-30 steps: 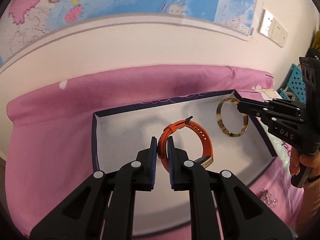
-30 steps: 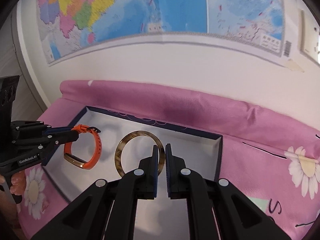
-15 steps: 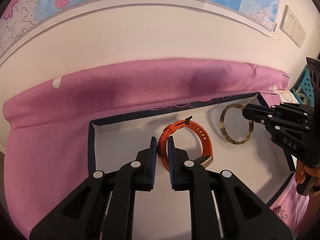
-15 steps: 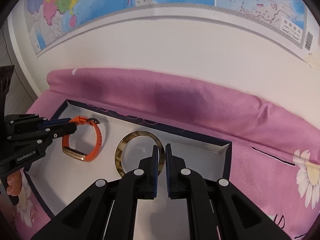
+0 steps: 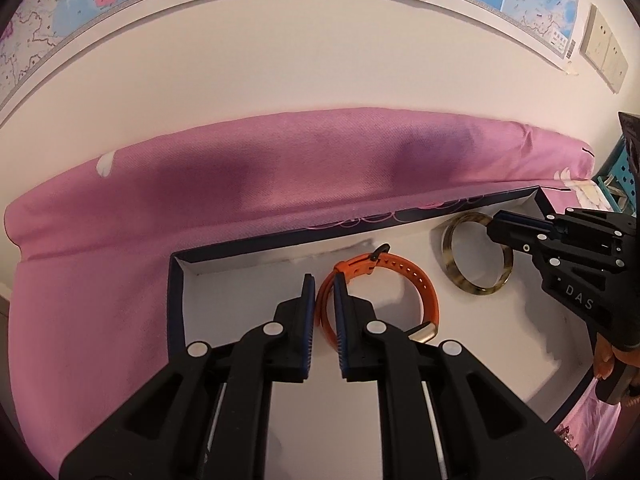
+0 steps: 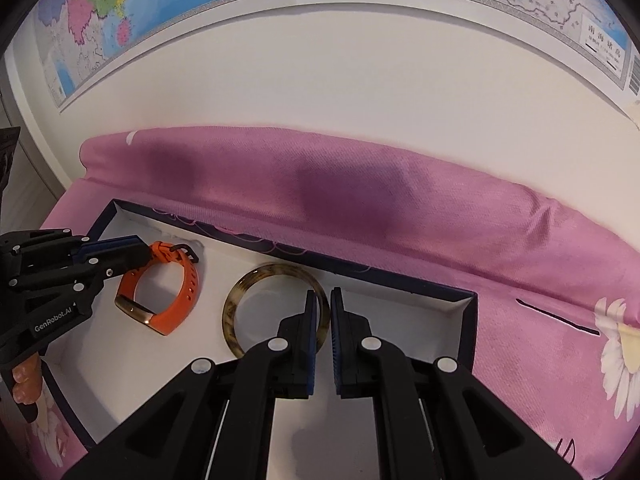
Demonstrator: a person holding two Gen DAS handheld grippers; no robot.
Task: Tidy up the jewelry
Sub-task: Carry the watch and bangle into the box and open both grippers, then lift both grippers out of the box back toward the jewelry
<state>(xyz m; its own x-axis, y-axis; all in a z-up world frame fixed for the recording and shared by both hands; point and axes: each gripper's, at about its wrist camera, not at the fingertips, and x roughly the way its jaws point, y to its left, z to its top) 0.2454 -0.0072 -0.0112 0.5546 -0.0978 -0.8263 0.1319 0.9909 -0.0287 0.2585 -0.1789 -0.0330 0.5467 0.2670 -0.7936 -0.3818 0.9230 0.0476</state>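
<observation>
Jewelry hangs inside the white-lined box (image 6: 464, 306): our left gripper (image 5: 325, 294) pinches the orange watch band (image 5: 416, 292), our right gripper (image 6: 325, 308) pinches the tortoiseshell bangle (image 6: 240, 292); next we judge: lower both to the floor, release

Left tongs (image 5: 322, 304) black, blue-ribbed pads, silver rivets; right tongs (image 6: 323, 316) alike; white "DAS" and "GenRobot.AI" lettering.

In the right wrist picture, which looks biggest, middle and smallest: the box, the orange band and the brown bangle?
1. box, easily biggest.
2. brown bangle and orange band: alike; the bangle sits nearer the camera, so unsure.
</observation>
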